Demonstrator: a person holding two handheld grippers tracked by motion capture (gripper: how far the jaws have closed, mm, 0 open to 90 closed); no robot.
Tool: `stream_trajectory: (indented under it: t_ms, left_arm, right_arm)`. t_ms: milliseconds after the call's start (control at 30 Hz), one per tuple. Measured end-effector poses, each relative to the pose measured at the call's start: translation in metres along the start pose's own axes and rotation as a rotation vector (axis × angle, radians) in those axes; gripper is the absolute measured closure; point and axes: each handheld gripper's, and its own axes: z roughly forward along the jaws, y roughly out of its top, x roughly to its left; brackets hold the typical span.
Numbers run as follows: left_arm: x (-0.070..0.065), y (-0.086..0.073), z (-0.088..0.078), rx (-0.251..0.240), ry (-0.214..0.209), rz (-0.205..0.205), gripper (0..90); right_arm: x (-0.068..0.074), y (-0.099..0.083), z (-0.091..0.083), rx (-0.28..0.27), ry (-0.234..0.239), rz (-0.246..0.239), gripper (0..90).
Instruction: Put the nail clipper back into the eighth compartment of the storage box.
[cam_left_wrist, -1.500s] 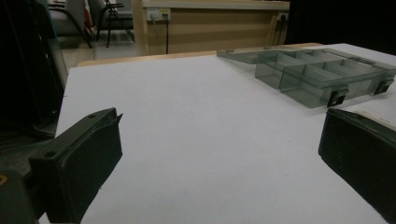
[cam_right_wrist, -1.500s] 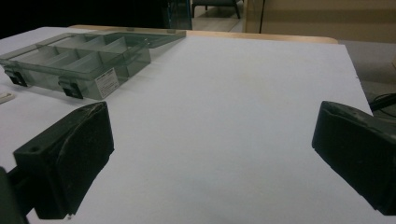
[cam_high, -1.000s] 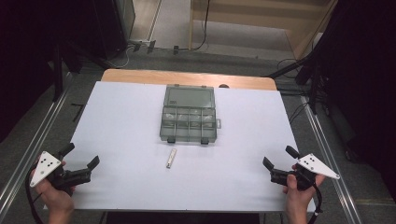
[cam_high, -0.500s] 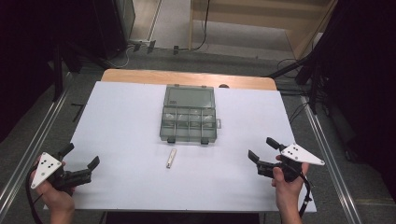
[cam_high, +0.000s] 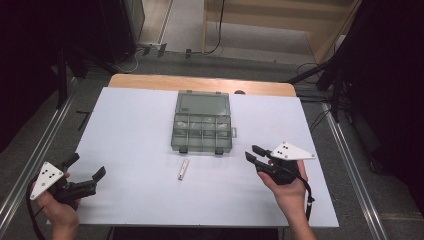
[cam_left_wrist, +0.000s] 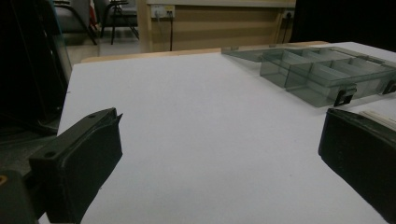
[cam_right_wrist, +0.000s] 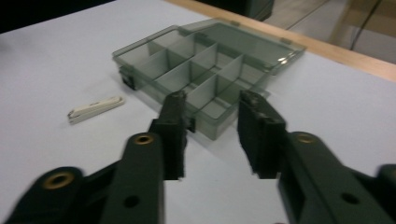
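Nearest the person, the left gripper (cam_high: 84, 181) is hovering over the near left corner of the white counter (cam_high: 130, 130), its jaws spread wide with nothing between them; it is sitting where it sat a second ago. The right gripper (cam_high: 254, 154) is the one that has been moving; over the last second it has been travelling in from the near right edge toward the middle, and its jaws are now standing apart and empty, pointing at the near right corner of the compartment box (cam_high: 202, 128). In the right gripper view the jaws are framing that box (cam_right_wrist: 205, 74), still a little short of it and not touching; the small white clip (cam_right_wrist: 95, 108) is lying flat off to their left. Seen from above, the clip (cam_high: 184, 169) is resting just in front of the box, apart from it, between the two hands. Farther back, the grey translucent box is lying open with its lid folded away toward the far wooden edge; what its compartments hold is too small to tell. Judging by the approach, the right hand is starting work on the box or the clip, while the left is waiting.
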Motion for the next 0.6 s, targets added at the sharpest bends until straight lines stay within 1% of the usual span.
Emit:
stream_trajectory:
  t_ms: [33,67,167,200,233,300,333,367,400,600]
  left_arm:
    - [0.000,0.000,0.000,0.000,0.000,0.000,0.0]
    - [0.000,0.000,0.000,0.004,-0.005,0.005,0.0]
    - [-0.001,0.000,0.001,0.009,-0.006,0.008,0.0]
    - [-0.001,0.000,0.001,0.011,-0.007,0.010,0.0]
    - [-0.002,0.000,0.002,0.017,-0.006,0.015,0.0]
    - [-0.002,0.000,0.002,0.020,-0.005,0.019,0.0]
    - [-0.002,0.000,0.002,0.023,-0.009,0.021,0.0]
    - [-0.002,0.000,0.002,0.023,-0.009,0.021,0.0]
    - [-0.002,0.000,0.002,0.023,-0.012,0.020,0.0]
    - [-0.001,0.000,0.002,0.017,-0.022,0.014,0.0]
  right_arm:
    - [0.002,0.001,0.003,0.010,0.019,-0.004,71.3]
    - [0.004,0.002,0.006,0.015,0.028,-0.008,73.4]
    - [0.009,0.005,0.014,0.044,0.040,-0.032,80.2]
    - [0.009,0.005,0.014,0.044,0.040,-0.032,80.2]
    - [0.012,0.006,0.020,0.063,0.060,-0.045,84.3]
    - [0.015,0.007,0.025,0.081,0.077,-0.050,87.6]
    - [0.017,0.008,0.029,0.093,0.084,-0.056,88.5]
    - [0.017,0.008,0.029,0.093,0.084,-0.056,88.5]
    - [0.021,0.010,0.035,0.114,0.092,-0.070,90.0]
    - [0.029,0.012,0.053,0.156,0.122,-0.078,90.0]
